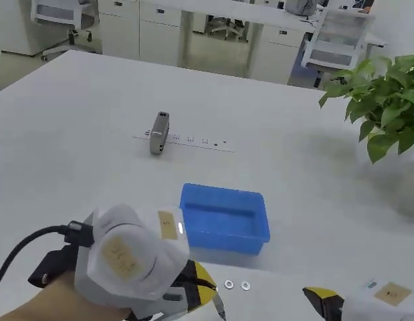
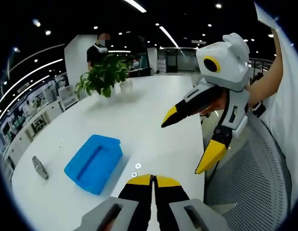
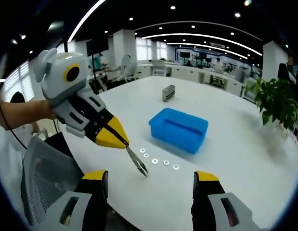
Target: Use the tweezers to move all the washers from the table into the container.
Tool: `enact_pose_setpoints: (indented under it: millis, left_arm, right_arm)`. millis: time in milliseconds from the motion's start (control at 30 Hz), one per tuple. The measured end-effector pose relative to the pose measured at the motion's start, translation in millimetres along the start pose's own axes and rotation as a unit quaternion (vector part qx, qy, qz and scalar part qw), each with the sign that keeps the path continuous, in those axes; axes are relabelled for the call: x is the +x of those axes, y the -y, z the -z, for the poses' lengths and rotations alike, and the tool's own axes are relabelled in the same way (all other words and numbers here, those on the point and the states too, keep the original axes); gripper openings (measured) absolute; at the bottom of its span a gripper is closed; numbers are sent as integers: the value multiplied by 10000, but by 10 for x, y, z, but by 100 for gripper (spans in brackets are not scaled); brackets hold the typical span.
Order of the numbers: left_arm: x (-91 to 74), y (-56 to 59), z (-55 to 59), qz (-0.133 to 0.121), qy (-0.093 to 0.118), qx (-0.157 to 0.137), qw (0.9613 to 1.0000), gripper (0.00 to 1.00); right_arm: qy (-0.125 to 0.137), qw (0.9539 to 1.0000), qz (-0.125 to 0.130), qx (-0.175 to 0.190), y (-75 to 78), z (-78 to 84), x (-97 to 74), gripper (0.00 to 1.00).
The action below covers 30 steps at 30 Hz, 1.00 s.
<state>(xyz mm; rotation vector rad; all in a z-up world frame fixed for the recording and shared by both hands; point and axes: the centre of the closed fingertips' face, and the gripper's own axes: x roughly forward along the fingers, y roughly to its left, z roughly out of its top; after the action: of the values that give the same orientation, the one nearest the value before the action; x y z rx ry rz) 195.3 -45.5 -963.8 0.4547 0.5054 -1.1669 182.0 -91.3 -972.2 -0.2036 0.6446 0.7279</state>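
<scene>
No washer looks moved yet: 5 washers [image 3: 154, 161] lie in a row on the counter [image 3: 235, 159], just near of the blue container [image 3: 179, 129], whose inside looks bare. The left gripper [image 3: 121, 139] has its jaws pinching the tweezers [image 3: 137, 165], tips near the row. The right gripper [image 3: 151, 178] has its jaws spread.

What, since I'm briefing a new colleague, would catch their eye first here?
The bright blue container on the white table, with a short row of washers lying on its near side. Next, the left gripper, shut on tweezers whose tips hover by that row, while the right gripper is open.
</scene>
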Motion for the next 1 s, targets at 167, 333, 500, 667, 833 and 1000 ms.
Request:
enact_pose_setpoints:
  millis: [167, 333, 500, 667, 833, 1000]
  left_arm:
    - [-147, 46, -112, 151, -39, 211, 9997, 0]
    - [-326, 135, -267, 481, -72, 412, 9980, 0]
    - [-466, 231, -374, 787, -273, 583, 9948, 0]
    - [-556, 331, -480, 990, -237, 671, 9925, 0]
    - [-632, 392, -559, 1109, -122, 691, 9914, 0]
    - [-675, 407, -556, 1108, -120, 695, 9913, 0]
  right_arm:
    - [12, 9990, -359, -254, -109, -74, 13, 57]
    - [-56, 9903, -1208, -682, -348, -172, 27, 33]
    - [-357, 9761, -1718, -1284, -512, -207, 45, 23]
    - [-411, 9645, -1958, -1723, -658, -258, 62, 22]
    - [-428, 9577, -2107, -1913, -724, -291, 71, 11]
    - [-474, 9554, -2175, -1940, -757, -278, 86, 6]
